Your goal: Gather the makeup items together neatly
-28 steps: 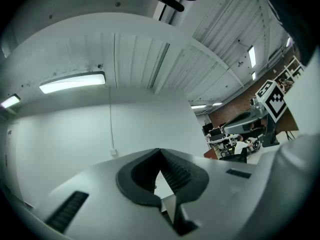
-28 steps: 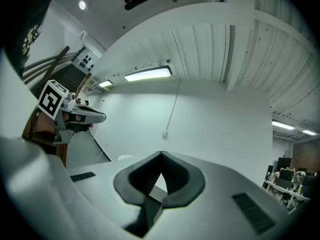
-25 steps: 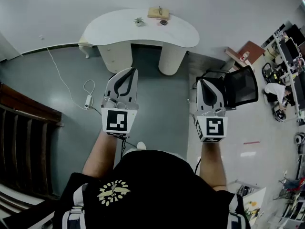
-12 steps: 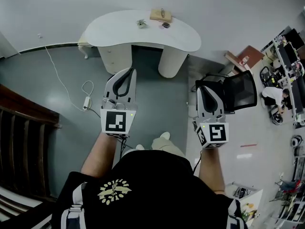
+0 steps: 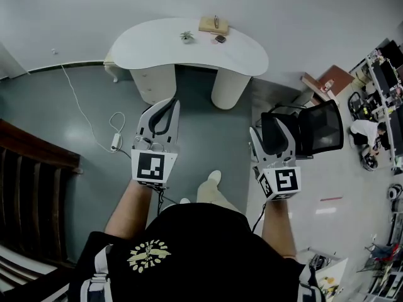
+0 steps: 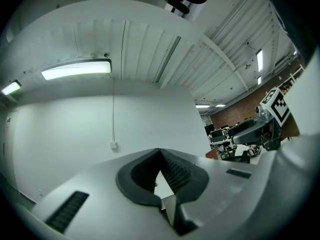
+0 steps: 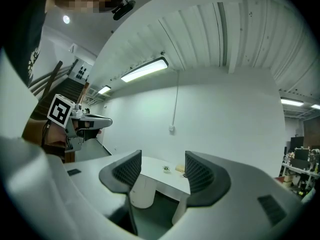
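**Standing Off From the Table, Nothing Yet Held**

At the left, the left gripper point(image 5: 170, 106) was held level over the grey floor point(image 5: 208, 124). Its fingers point(image 6: 175, 173) were pressed together with nothing between them. Further ahead, well apart from both grippers, the white table point(image 5: 145, 46) was seen. The makeup items were found loosely spread near its far edge: a small green-topped item point(image 5: 186, 36), a tan flat item point(image 5: 213, 24) and a small dark item point(image 5: 219, 39), all too small to be told more exactly. At the right, the right gripper point(image 5: 269, 129) was held beside a black chair point(image 5: 318, 128). Its fingers point(image 7: 127, 170) had just been opening and were spread wide and empty, with the table framed between them.

The step in hand was judged to be the approach, with the gathering not yet begun. It would be done well if the chair were skirted and the table met squarely. The left fingers should be opened before arrival, and the items drawn toward one spot without being pushed off the far edge.
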Motion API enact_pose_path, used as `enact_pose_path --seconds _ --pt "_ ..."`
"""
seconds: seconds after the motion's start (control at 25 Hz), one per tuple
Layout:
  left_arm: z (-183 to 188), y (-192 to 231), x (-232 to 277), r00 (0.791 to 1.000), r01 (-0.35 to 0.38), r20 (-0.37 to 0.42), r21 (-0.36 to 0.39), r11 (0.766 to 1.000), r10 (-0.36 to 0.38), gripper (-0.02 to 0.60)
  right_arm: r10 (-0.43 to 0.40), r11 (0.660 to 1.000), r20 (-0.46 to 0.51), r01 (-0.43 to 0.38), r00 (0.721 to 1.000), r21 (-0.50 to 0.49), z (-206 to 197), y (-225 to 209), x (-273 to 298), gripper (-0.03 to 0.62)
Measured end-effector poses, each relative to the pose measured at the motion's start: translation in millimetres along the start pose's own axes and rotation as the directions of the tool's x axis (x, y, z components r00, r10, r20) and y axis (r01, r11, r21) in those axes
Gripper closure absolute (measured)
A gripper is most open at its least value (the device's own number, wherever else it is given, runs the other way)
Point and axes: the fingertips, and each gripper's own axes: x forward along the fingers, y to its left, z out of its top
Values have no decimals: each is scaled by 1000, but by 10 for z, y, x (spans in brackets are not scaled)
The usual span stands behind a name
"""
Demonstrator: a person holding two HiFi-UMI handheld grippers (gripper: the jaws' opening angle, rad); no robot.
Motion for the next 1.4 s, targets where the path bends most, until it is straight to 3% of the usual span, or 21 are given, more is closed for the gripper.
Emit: enact_pose_path --seconds 0.28,0.48,0.92,1.4 --pt "-150 56 559 1000 -6 -30 5 1000 6 569 23 1000 -29 -22 999 21 -179 -324 457 322" --pt "-244 68 995 999 10 -40 -48 999 -12 569 28 999 -51 -27 998 24 -297 -586 759 322" --pt "-68 -248 1797 999 49 -13 -47 998 -50 569 79 996 -54 -77 995 37 -292 -1179 1152 322" --pt "-226 -351 2361 998 -24 -64 -36 999 21 569 140 989 -51 -138 989 47 -481 -1759 1516 322"
